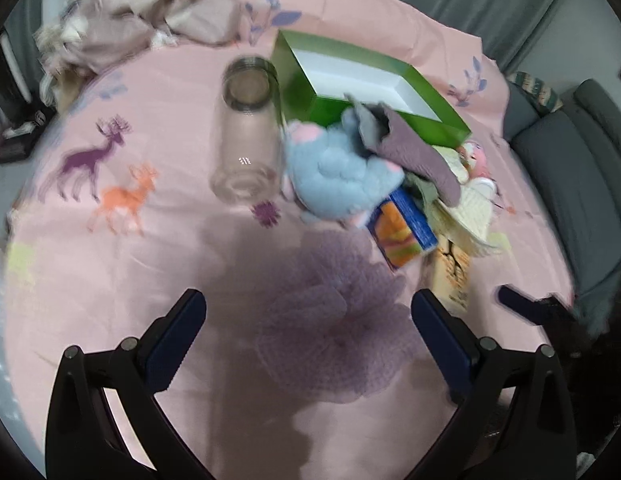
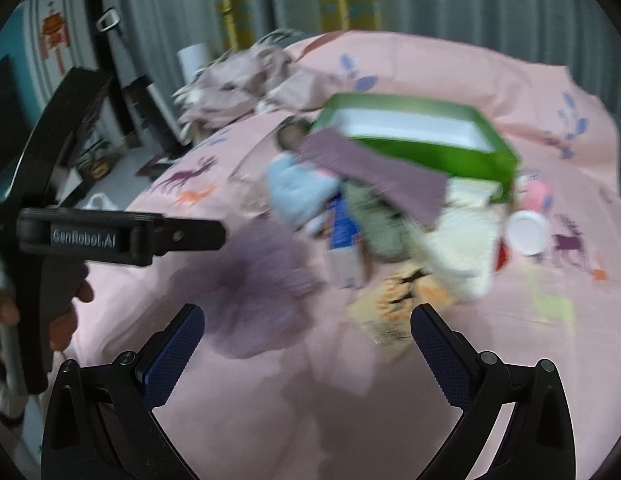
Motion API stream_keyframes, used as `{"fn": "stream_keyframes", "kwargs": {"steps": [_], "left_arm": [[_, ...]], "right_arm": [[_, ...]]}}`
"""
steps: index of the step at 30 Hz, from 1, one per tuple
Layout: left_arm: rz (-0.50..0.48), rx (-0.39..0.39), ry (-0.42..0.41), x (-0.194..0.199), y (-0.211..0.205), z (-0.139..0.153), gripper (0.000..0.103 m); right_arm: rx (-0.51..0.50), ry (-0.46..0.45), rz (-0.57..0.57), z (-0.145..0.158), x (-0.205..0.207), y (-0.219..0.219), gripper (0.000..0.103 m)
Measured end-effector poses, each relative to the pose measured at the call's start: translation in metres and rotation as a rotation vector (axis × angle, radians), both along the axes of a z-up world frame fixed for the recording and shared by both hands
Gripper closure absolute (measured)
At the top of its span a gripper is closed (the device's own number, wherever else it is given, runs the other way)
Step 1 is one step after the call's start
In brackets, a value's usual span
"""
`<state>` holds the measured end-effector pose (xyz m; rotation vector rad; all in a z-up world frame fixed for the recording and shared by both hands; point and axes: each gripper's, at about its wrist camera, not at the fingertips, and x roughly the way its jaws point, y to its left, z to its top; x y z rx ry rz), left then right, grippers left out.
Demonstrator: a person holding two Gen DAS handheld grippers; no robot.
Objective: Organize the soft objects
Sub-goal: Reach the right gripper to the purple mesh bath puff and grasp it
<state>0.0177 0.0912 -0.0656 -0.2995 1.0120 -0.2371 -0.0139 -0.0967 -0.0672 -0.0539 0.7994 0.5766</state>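
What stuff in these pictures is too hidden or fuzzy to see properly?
- Left wrist view: the writing on the blue and orange box is blurred, and the blue plush toy covers its top end.
- Left wrist view: the plush toy's face is hidden under the mauve cloth.
- Right wrist view: the pink thing beside the green box is smeared by motion blur.
- Right wrist view: the orange patterned packet is too blurry to identify.

A blue plush toy (image 1: 342, 172) and mauve sock (image 1: 418, 152) lie heaped against the open green box (image 1: 374, 80).
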Motion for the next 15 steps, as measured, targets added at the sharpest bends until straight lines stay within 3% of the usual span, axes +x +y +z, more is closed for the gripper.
{"fn": "stream_keyframes", "kwargs": {"steps": [3, 7, 9, 13, 15], "left_arm": [[-0.058, -0.096, 0.022, 0.000, -0.001, -0.009, 0.001], [-0.089, -0.095, 0.029, 0.001, -0.009, -0.017, 0.008], [-0.079, -0.104, 0.043, 0.004, -0.008, -0.023, 0.031], [-0.061, -0.114, 0.095, 0.011, -0.005, -0.038, 0.049], [-0.079, -0.105, 0.109, 0.013, -0.009, -0.042, 0.061]], "right_arm": [[0.023, 0.065, 0.065, -0.017, 0.003, 0.014, 0.000], [0.038, 0.118, 0.093, -0.035, 0.008, 0.028, 0.000], [0.034, 0.139, 0.086, -0.043, 0.015, 0.033, 0.000], [0.015, 0.147, 0.067, -0.051, 0.023, 0.040, 0.003], [0.013, 0.142, 0.078, -0.052, 0.023, 0.044, 0.011]]}}
